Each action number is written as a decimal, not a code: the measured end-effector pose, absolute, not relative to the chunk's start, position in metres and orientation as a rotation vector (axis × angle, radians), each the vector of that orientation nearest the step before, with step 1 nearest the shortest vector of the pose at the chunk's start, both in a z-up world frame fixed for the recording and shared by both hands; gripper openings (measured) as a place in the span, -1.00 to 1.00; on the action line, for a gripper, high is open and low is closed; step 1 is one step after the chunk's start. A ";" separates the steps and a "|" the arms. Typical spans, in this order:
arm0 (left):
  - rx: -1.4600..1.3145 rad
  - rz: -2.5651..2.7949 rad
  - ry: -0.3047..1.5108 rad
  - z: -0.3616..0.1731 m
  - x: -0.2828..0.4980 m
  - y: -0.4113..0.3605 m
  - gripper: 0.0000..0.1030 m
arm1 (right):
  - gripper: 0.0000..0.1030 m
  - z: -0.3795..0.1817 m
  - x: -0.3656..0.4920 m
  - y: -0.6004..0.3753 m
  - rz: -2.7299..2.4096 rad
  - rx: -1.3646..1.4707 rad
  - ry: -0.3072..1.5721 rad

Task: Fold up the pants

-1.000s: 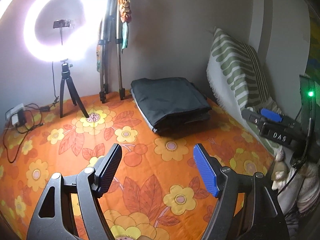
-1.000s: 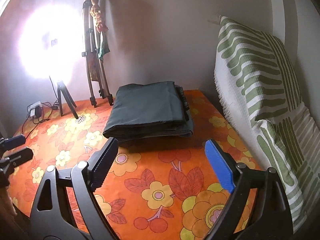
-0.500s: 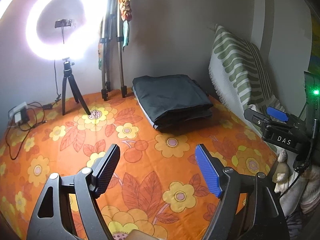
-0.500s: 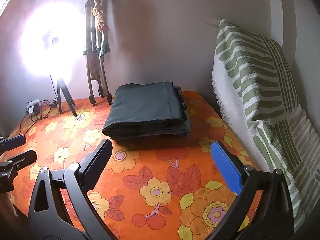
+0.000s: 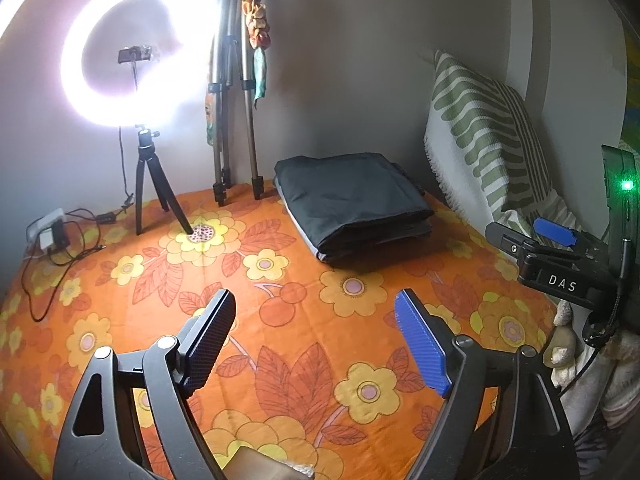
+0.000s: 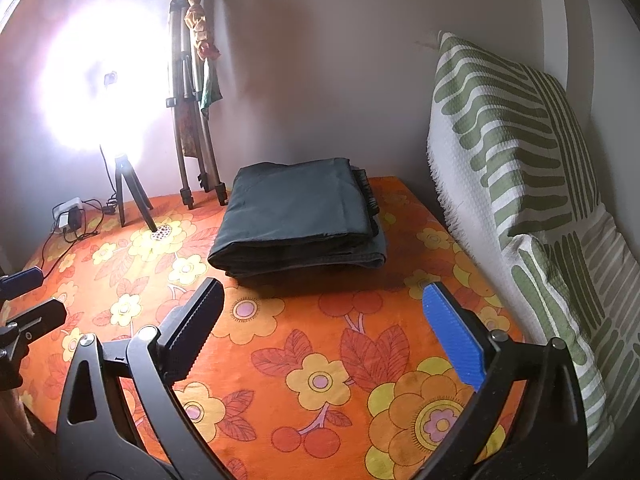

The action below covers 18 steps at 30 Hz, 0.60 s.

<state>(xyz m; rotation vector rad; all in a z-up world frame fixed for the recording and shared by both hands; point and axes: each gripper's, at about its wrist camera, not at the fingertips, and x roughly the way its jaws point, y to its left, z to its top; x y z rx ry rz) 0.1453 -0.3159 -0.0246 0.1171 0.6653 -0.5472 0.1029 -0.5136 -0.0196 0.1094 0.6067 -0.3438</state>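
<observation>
The left gripper (image 5: 314,336) hangs over the orange flowered bedspread (image 5: 280,320) with its jaws spread wide; they have just been opening and nothing lies between them. The right gripper (image 6: 322,324) stands just as wide, its jaws having opened further a moment ago, also with only bare cloth between them. Neither touches the fabric.

Ahead of both lies the dark grey pair of pants (image 6: 296,220), folded into a flat rectangular stack near the back wall, well clear of either gripper. A broad stretch of open bedspread separates the grippers from the stack.

To the right, a white cushion with green stripes (image 6: 512,152) leans against the wall, its fringed edge near the stack's right side. Behind and left of the pants, a folded silver tripod (image 5: 232,100) with bits of cloth draped over it leans in the corner, its feet just beside the stack's back corner. Further left stands a lit white ring light on a small black tripod (image 5: 132,52), and beyond it a white power adapter with black cables (image 5: 50,232) trails toward the bedspread's left edge.
</observation>
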 end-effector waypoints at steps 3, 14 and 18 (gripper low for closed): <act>0.116 -0.548 0.669 -0.025 0.145 -0.315 0.60 | 0.97 -0.020 0.103 -0.513 -0.344 0.112 0.605; 0.118 -0.547 0.677 -0.025 0.144 -0.314 0.61 | 0.97 -0.020 0.104 -0.510 -0.342 0.108 0.607; 0.124 -0.547 0.682 -0.026 0.143 -0.315 0.61 | 0.97 -0.019 0.105 -0.507 -0.337 0.105 0.607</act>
